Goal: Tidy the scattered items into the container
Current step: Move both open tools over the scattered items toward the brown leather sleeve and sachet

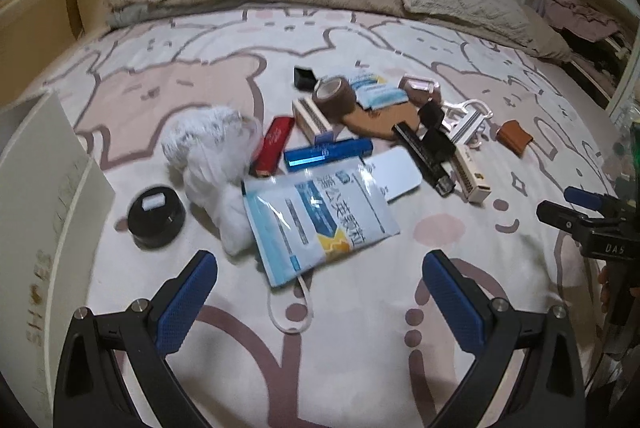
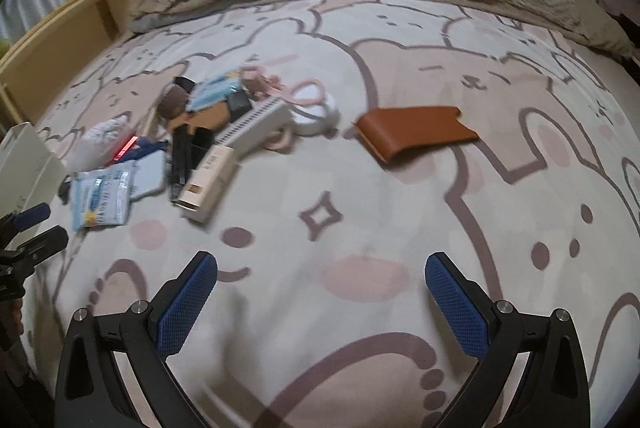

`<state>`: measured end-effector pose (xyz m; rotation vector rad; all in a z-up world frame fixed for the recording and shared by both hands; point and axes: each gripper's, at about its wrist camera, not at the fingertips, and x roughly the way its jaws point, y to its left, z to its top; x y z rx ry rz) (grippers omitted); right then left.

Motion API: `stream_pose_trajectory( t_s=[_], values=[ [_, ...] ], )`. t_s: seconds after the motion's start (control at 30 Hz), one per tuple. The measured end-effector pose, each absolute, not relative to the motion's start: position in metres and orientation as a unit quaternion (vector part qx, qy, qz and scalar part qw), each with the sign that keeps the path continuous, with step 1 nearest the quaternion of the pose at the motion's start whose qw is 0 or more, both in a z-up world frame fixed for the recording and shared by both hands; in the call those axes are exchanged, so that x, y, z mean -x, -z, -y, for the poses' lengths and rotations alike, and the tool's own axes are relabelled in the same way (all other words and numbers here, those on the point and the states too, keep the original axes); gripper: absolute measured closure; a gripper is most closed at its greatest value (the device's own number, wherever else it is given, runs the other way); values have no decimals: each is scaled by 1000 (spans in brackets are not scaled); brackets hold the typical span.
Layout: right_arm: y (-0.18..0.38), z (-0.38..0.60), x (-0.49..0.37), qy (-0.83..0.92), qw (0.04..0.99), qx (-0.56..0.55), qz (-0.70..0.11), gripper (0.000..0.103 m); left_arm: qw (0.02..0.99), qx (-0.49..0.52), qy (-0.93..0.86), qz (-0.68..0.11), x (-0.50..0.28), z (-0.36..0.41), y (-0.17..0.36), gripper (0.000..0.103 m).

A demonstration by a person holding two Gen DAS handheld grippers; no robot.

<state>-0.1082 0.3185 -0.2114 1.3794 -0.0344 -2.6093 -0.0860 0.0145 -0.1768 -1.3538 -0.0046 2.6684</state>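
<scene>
**Both grippers spread wide and empty above the heap on the bed**

The left gripper (image 1: 320, 292) hovers low over the bed (image 1: 360, 44) with its fingers (image 1: 188, 298) spread wide and nothing between them. They are aimed at the blue-and-white sachet (image 1: 316, 224), the nearest piece of the heap, which suggests it is the first thing to be picked up. The right gripper (image 2: 320, 292) is likewise wide open and empty, over bare patterned cover; the brown leather case (image 2: 416, 134) lies ahead of it, well apart from the rest.

The scattered items sit in one loose pile mid-bed: a black round tin (image 1: 157, 216) near left, a crumpled white bag (image 1: 216, 164) touching the sachet, a red tube (image 1: 274, 144) and blue tube (image 1: 328, 152) just beyond, a brown tape roll (image 1: 334, 96) farther off, and a long cream box (image 2: 208, 184) overlapping black pieces on the right side of the pile.

The container, a cream shoe box (image 1: 44, 212), stands at the near left edge, just beside the left gripper. That likely makes the left side the natural one for short carries, while the right gathers outliers.
</scene>
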Motion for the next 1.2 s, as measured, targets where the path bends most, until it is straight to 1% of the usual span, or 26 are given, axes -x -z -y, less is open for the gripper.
stream_pose_trajectory(
  t_s=[0.2,0.37,0.87,1.2],
  values=[
    [221,-332,113,877,64,-476,6,0,64,460,-886,0,91,-22,185,0],
    [235,-345,121,866,38,-498,9,0,51,470,-881,27,99,-26,191,0],
    [241,-340,119,874,32,-485,-21,0,5,485,-873,45,117,-28,210,0],
    [245,-341,145,873,25,-486,-7,0,-28,479,-876,46,119,-30,218,0]
  ],
)
